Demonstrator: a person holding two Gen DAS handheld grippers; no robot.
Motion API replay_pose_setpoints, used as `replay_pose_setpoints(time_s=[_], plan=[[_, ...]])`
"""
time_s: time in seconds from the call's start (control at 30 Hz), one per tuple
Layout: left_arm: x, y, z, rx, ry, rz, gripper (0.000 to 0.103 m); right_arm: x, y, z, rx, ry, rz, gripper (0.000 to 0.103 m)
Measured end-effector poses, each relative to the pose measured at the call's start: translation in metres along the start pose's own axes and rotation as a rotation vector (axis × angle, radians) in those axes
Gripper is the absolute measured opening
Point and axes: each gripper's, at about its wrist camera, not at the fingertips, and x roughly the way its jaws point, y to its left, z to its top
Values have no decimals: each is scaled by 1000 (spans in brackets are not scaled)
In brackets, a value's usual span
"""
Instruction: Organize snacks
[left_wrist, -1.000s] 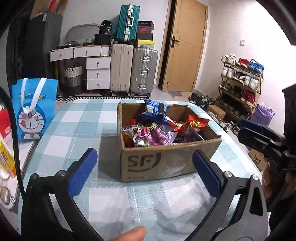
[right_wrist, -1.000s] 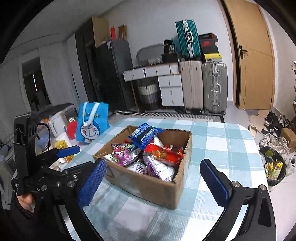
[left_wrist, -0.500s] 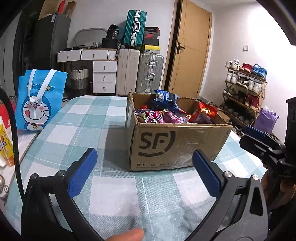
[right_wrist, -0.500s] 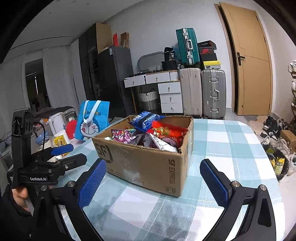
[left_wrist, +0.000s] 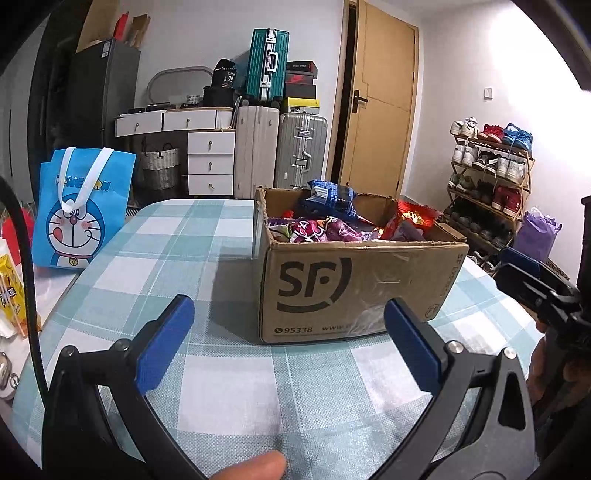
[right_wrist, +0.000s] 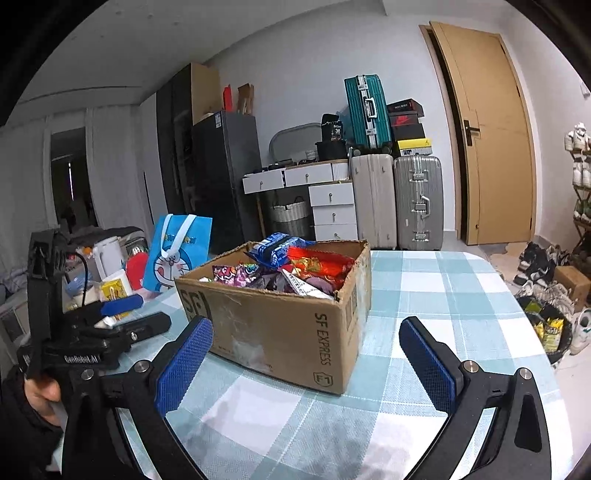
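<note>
Snack packets (left_wrist: 325, 229) heaped in open carton (left_wrist: 354, 288)

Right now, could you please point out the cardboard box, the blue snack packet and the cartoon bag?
cardboard box (left_wrist: 354, 288): left wrist view, printed front wall.
blue snack packet (left_wrist: 328, 197): left wrist view, packet's middle.
cartoon bag (left_wrist: 79, 218): left wrist view, printed face.

Both claws (left_wrist: 288, 339) (right_wrist: 306, 360) wide apart, empty.

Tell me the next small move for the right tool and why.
Probably raise the right tool and ease it forward over the cardboard box toward the red snack packet. Both tools are open and empty, the left tool too, low in front of the box, and the packet lies on top, nearest this side.
</note>
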Motion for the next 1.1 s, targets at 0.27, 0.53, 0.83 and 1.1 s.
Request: replay_pose_setpoints(time_s=[0.27, 0.53, 0.83, 1.1], plan=[[-1, -2, -1, 0, -8, 1, 103, -4, 5, -1, -29, -17, -2, 103], [-1, -3, -1, 9, -10, 4, 103, -4, 5, -2, -27, -16, -13, 103], [-2, -4, -1, 13, -19, 4, 103, -3, 5, -3, -27, -17, -15, 103], [-2, -5, -2, 13, -20, 6, 103, -3, 5, -3, -26, -17, -14, 103]])
